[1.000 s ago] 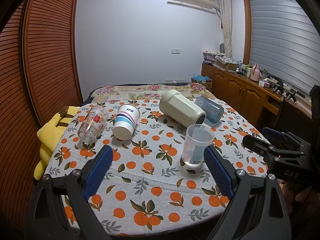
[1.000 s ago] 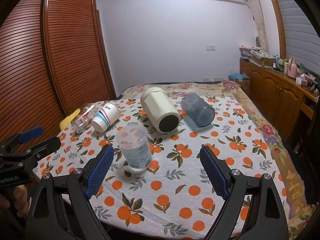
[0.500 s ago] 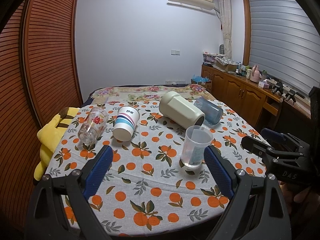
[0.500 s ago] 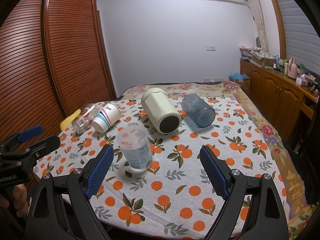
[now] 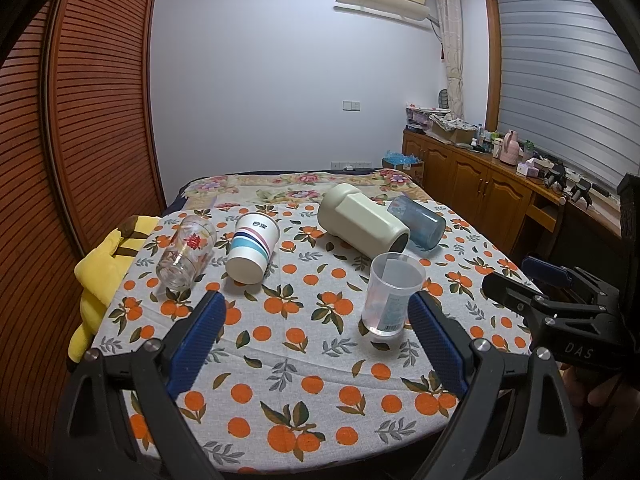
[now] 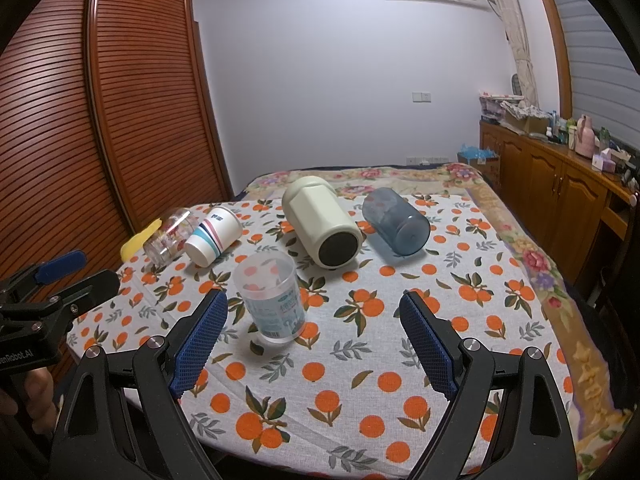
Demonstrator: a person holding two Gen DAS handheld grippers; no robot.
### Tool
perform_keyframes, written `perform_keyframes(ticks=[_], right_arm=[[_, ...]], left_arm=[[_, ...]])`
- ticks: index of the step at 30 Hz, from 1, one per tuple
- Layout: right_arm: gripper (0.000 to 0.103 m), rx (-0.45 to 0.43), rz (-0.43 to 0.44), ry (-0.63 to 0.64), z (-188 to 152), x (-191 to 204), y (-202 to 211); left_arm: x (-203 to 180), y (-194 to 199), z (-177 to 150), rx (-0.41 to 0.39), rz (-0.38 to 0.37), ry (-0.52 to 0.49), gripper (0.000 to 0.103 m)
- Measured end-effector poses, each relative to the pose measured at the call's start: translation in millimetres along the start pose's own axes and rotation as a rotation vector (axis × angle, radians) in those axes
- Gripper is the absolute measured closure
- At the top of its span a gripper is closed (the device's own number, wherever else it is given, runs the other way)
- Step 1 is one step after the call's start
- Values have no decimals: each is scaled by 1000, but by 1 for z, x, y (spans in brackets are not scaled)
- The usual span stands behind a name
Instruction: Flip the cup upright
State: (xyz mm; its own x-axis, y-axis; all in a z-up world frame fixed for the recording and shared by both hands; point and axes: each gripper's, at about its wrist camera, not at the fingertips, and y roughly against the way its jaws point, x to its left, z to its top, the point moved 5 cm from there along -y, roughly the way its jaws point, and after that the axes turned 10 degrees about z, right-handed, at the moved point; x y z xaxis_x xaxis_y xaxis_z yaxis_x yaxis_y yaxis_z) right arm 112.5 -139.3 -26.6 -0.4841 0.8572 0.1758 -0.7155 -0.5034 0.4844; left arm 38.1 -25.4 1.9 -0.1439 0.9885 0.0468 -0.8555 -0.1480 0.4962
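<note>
On the near part of the orange-print counter (image 5: 304, 364) a clear cup (image 5: 390, 294) stands upright; four more cups lie toppled beyond it. Left claw (image 5: 316, 336) and right claw (image 6: 314, 332) both gape wide, empty.

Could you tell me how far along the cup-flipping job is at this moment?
Done: the clear plastic cup stands upright on the tablecloth. In hand: nothing; the left gripper and right gripper are both open and hold nothing. Left: the glass cup, striped paper cup, cream jug and blue cup lie on their sides.
</note>
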Motion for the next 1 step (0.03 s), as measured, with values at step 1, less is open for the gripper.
perform_keyframes(ticks=[1], right_arm=[[13, 0, 0, 1, 0, 0, 0]], left_arm=[[0, 0, 0, 0, -1, 0, 10]])
